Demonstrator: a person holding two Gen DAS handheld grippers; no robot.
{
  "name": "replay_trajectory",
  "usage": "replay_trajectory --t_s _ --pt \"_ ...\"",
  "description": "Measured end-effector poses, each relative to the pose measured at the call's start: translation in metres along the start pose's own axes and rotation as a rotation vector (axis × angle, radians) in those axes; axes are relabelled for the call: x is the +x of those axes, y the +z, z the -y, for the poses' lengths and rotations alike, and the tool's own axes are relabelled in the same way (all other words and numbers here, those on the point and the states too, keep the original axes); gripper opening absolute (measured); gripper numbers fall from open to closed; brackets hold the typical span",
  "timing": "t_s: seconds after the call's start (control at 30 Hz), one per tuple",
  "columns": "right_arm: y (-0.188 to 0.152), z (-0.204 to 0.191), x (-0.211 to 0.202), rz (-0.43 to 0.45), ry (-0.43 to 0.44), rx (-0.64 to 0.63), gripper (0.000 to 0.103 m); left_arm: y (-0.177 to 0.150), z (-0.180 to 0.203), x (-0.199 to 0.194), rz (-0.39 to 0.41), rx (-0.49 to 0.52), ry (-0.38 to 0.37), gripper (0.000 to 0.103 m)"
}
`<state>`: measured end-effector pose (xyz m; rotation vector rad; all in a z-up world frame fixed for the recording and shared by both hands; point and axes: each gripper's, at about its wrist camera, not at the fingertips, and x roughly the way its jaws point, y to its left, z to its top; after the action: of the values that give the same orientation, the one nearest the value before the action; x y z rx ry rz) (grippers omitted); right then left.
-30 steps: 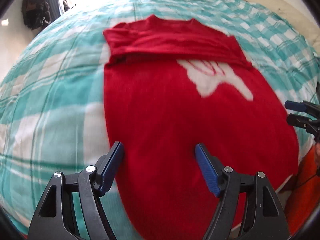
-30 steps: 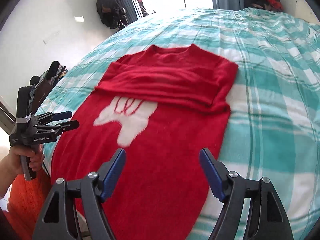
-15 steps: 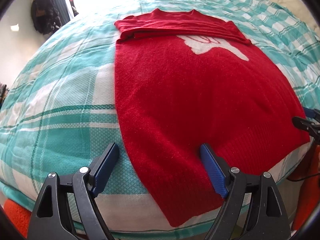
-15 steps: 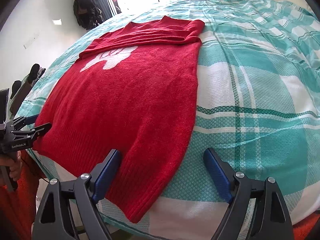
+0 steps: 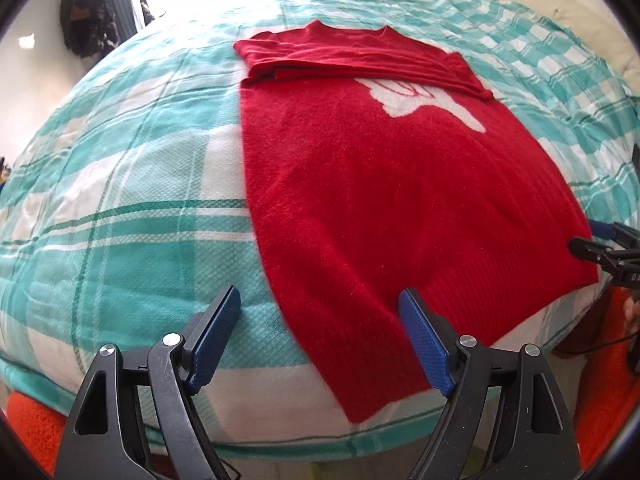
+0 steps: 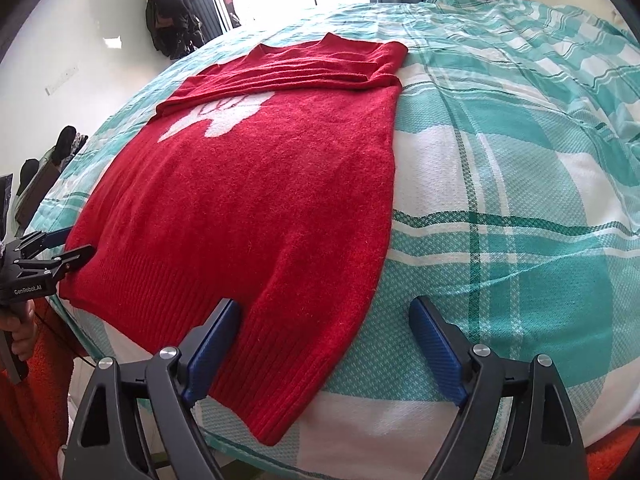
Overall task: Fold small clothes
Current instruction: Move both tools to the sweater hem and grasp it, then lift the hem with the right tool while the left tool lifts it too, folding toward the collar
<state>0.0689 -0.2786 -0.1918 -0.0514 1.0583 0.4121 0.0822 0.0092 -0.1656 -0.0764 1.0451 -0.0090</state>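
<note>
A red knit sweater (image 5: 384, 184) with a white motif lies flat on the bed, sleeves folded across the chest at the far end; it also shows in the right wrist view (image 6: 256, 196). My left gripper (image 5: 320, 332) is open and empty, its jaws straddling the hem's near left corner. My right gripper (image 6: 324, 340) is open and empty, its jaws straddling the hem's near right corner. Each gripper shows in the other's view: the right one (image 5: 600, 244) at the far right, the left one (image 6: 52, 252) at the far left, both by the hem.
The bed has a teal and white plaid cover (image 5: 120, 208), which also shows in the right wrist view (image 6: 520, 184). Its near edge drops off just below the hem. An orange rug (image 5: 32, 424) lies on the floor. Dark clothes (image 6: 168, 12) hang by the bright window.
Both grippers drew back from above the sweater's middle to its hem at the bed's near edge and lowered. Both stayed open. The sweater has not moved.
</note>
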Motion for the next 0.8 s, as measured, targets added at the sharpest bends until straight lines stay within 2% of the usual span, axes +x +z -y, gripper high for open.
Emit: replay_trajectory --t_s 0.07,0.17,0.2,0.27,0.33,0.37,0.4,0.43,0.47,0.53,0.57,0.6,0.63,0.7,0.8 --pt "0.008 0.008 -0.018 -0.032 0.038 0.039 0.084 -0.01 -0.025 -0.021 0.032 -0.097 -0.047 0.084" --pt "0.009 0.026 -0.054 0.039 0.159 0.14 0.085 -0.027 -0.049 -0.02 -0.018 -0.234 -0.199 0.084" --pt "0.008 0.031 -0.054 0.012 0.212 0.174 0.085 -0.029 -0.05 -0.012 -0.048 -0.254 -0.248 0.083" --pt "0.003 0.038 -0.035 -0.097 0.313 0.236 0.085 -0.027 -0.042 -0.003 -0.066 -0.253 -0.265 0.083" --pt "-0.004 0.039 -0.011 -0.172 0.34 0.261 0.084 -0.022 -0.03 0.002 -0.064 -0.217 -0.292 0.083" --pt "-0.007 0.039 -0.004 -0.18 0.333 0.263 0.083 -0.018 -0.024 0.003 -0.071 -0.203 -0.293 0.079" --pt "-0.007 0.04 -0.002 -0.169 0.334 0.274 0.081 -0.016 -0.019 0.003 -0.077 -0.188 -0.303 0.062" --pt "-0.006 0.042 -0.002 -0.168 0.349 0.292 0.074 -0.014 -0.014 0.006 -0.096 -0.174 -0.326 0.048" --pt "-0.005 0.044 -0.003 -0.168 0.369 0.302 0.067 -0.013 -0.011 0.01 -0.123 -0.169 -0.34 0.021" --pt "-0.005 0.047 -0.005 -0.175 0.432 0.313 0.03 -0.012 -0.01 0.015 -0.146 -0.187 -0.343 0.012" --pt "-0.006 0.049 -0.004 -0.185 0.456 0.324 0.022 -0.012 -0.011 0.017 -0.154 -0.201 -0.354 0.007" --pt "-0.008 0.05 -0.002 -0.194 0.474 0.335 0.01 -0.012 -0.013 0.017 -0.156 -0.221 -0.369 0.005" --pt "-0.009 0.051 -0.001 -0.201 0.488 0.339 0.006 -0.011 -0.016 0.015 -0.155 -0.241 -0.39 0.005" --pt "-0.007 0.05 -0.003 -0.193 0.525 0.336 0.006 -0.01 -0.024 0.005 -0.145 -0.275 -0.433 0.004" --pt "0.002 0.05 -0.021 -0.116 0.649 0.377 0.005 0.004 -0.04 -0.016 -0.098 -0.353 -0.54 0.004"
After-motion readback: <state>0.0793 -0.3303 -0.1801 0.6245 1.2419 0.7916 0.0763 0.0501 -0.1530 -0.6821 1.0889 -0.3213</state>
